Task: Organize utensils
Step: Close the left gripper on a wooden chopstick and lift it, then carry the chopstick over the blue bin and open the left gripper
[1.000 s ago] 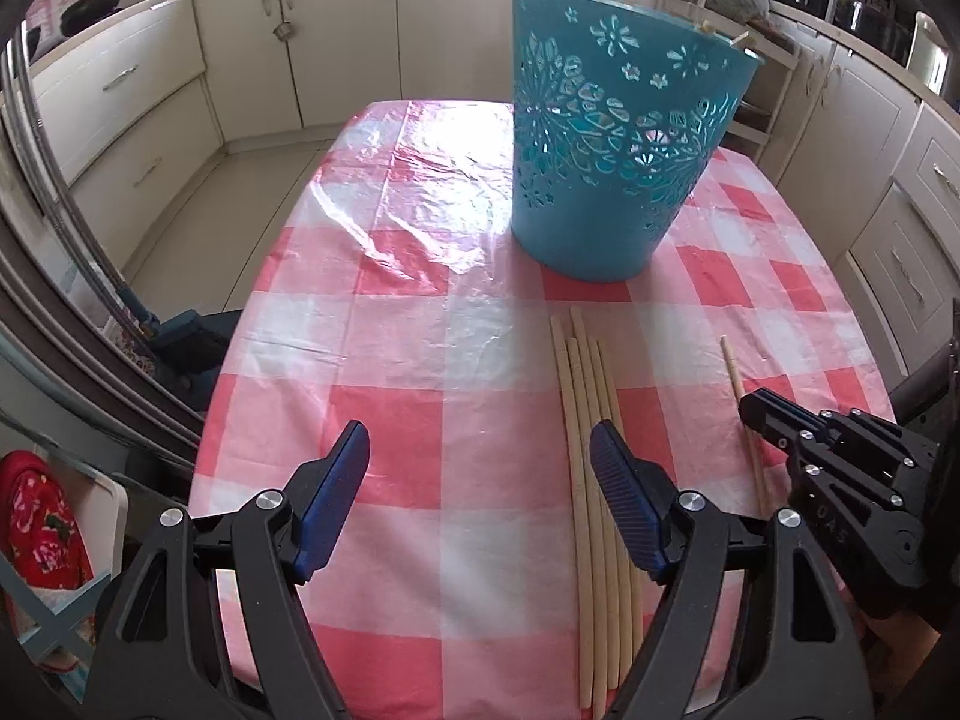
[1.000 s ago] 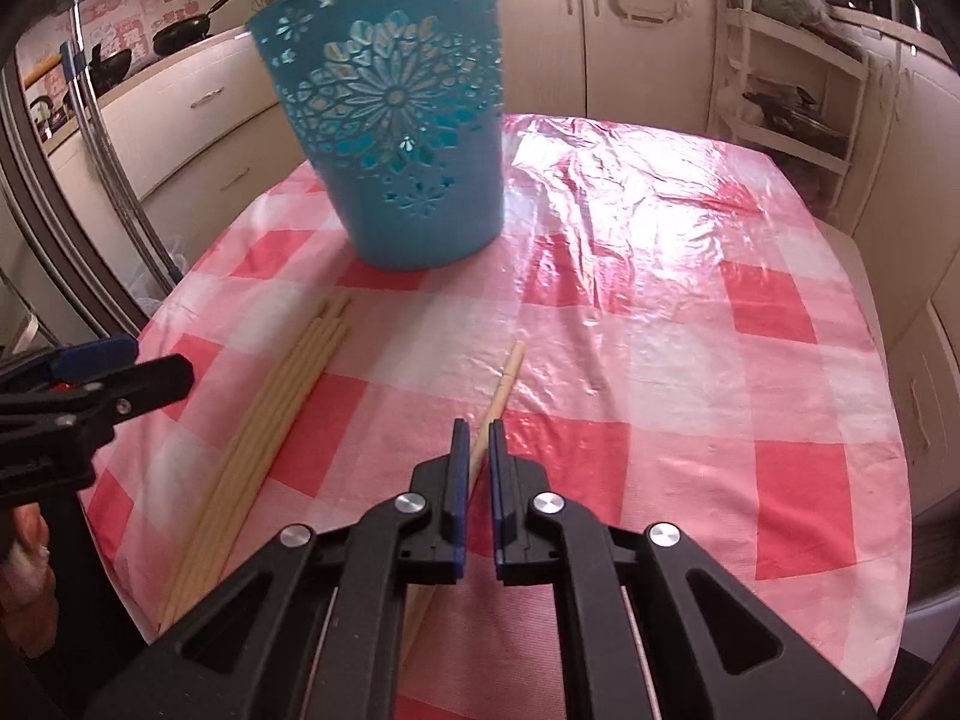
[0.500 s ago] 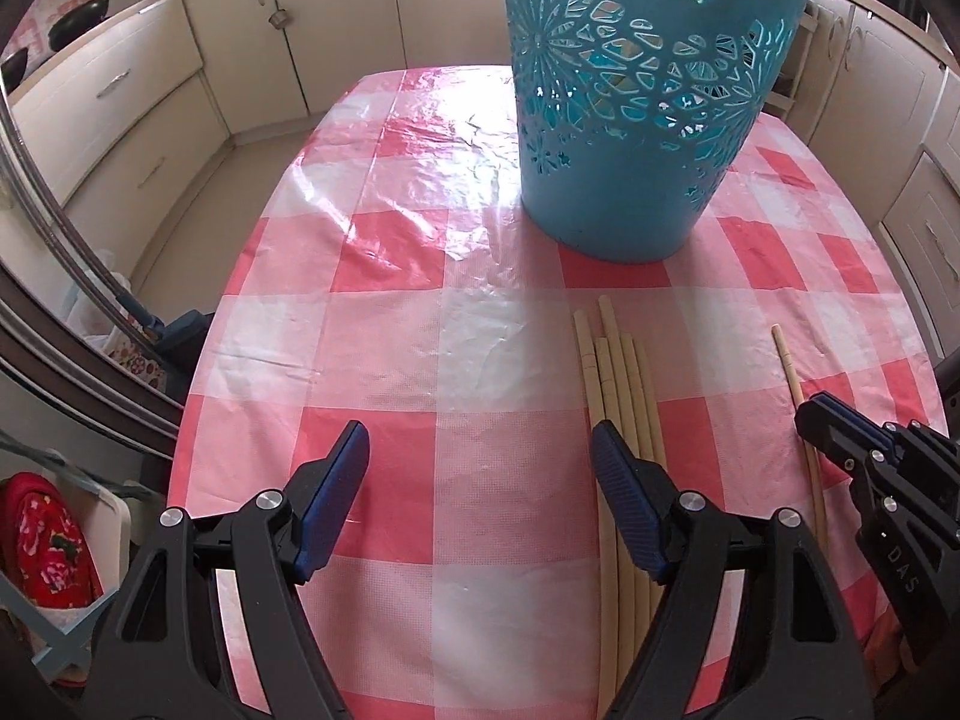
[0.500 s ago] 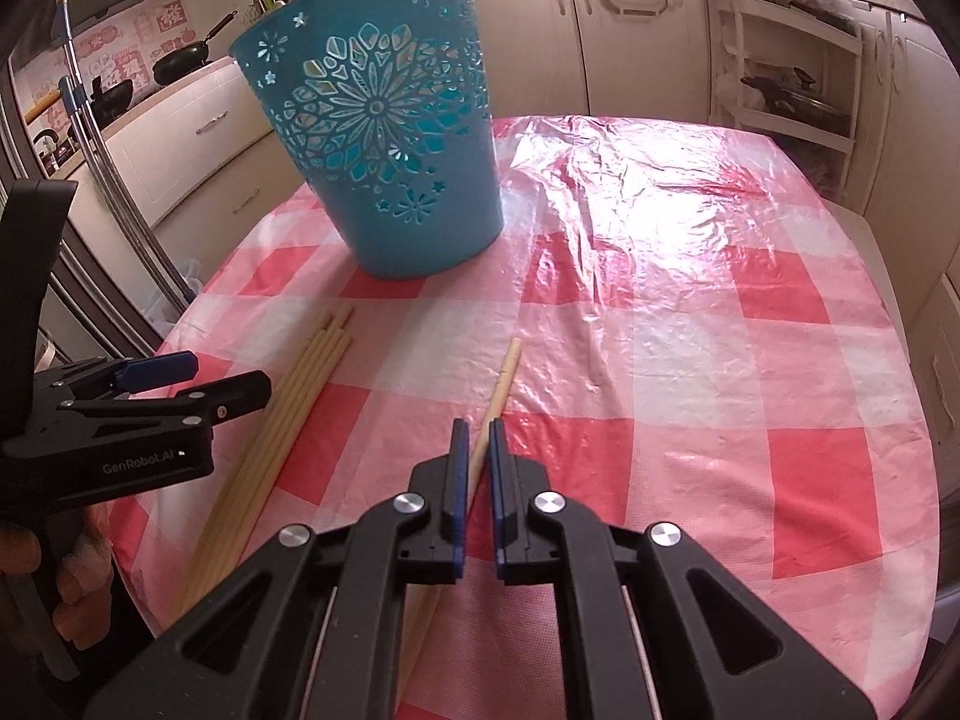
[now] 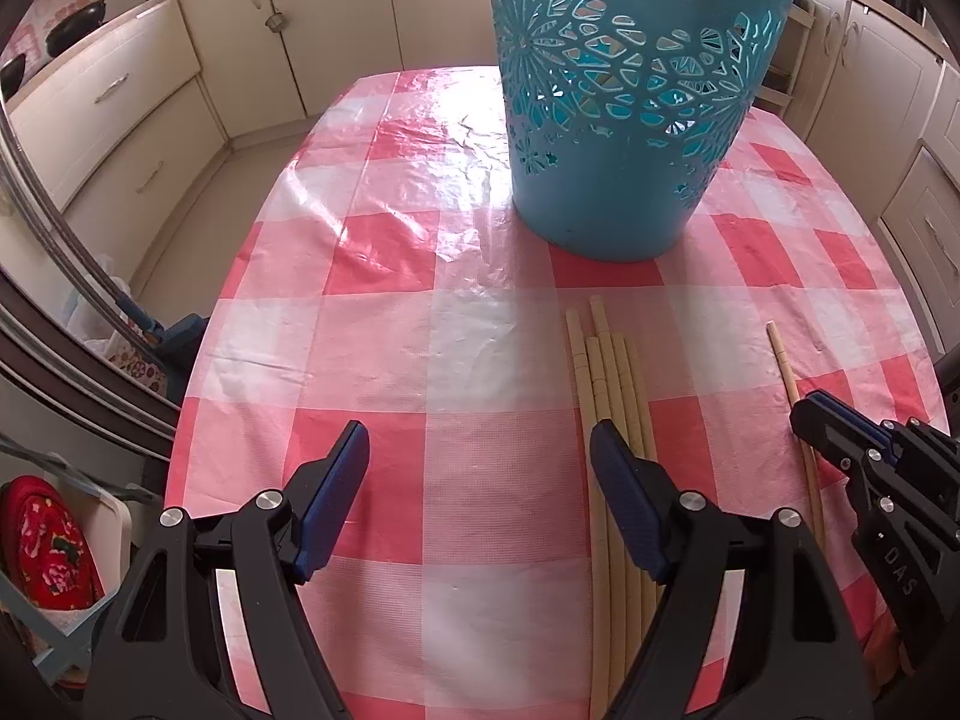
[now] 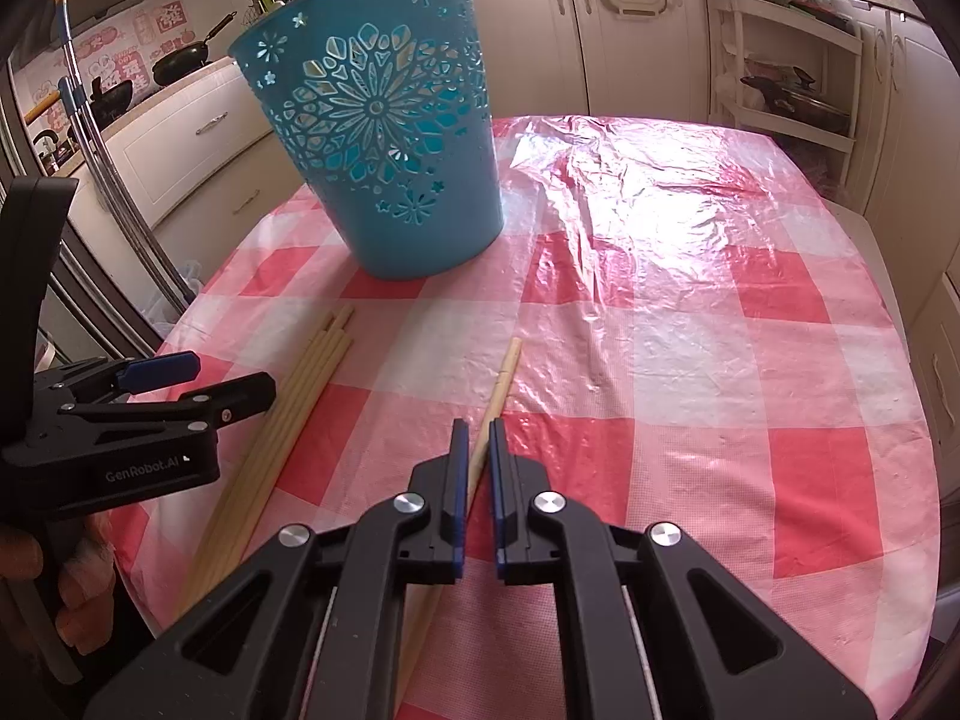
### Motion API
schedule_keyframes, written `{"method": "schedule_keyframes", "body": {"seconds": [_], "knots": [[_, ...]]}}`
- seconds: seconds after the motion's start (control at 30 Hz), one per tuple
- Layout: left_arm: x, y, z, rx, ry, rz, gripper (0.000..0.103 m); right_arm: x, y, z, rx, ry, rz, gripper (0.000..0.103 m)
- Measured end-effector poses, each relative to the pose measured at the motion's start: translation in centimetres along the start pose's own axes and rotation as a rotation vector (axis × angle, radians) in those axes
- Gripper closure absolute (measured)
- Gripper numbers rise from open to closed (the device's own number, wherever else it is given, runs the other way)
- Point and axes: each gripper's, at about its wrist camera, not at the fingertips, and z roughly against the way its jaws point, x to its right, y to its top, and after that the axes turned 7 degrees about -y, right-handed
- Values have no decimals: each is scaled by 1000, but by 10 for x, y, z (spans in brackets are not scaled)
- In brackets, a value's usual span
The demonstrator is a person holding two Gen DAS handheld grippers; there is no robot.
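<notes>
the basket [image 5: 624, 120] stands upright on the surface [image 5: 420, 348], toward its far side. nearer than the basket, a bundle of sticks [image 5: 606, 372] lies side by side on the surface, far ends pointing at the basket but apart from it. a single stick [image 6: 501, 384] lies to the right of the bundle, well apart, roughly parallel. the left hand-held gripper [image 5: 480, 504] hangs over the near part of the surface, its right finger above the bundle. the right hand-held gripper [image 6: 474, 480] sits at the single stick, the stick between its fingers. cabinets [image 5: 120, 114] stand behind and to both sides.

Left claw [image 5: 480, 480] gapes beside chopstick bundle [image 5: 612, 378], teal basket [image 5: 618, 138] beyond
</notes>
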Motion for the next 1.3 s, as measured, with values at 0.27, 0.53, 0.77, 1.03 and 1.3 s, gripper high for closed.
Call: {"method": "schedule_keyframes", "body": {"seconds": [0.27,0.53,0.77,1.03,1.3], "knots": [[2,-1,-4,-17,3,-6,31,0,0,0,0,0,0,96],[1,-2,-5,-16,1,-8,31,-1,0,0,-4,-2,5,95],[1,3,-8,-17,-18,-17,33,0,8,-3,-33,-28,23,95],[13,13,-11,-14,-68,-63,68,-6,12,-8,-19,-65,72,95],[4,13,-3,-41,-152,-34,98,-5,11,-8,-13,-48,64,92]]}}
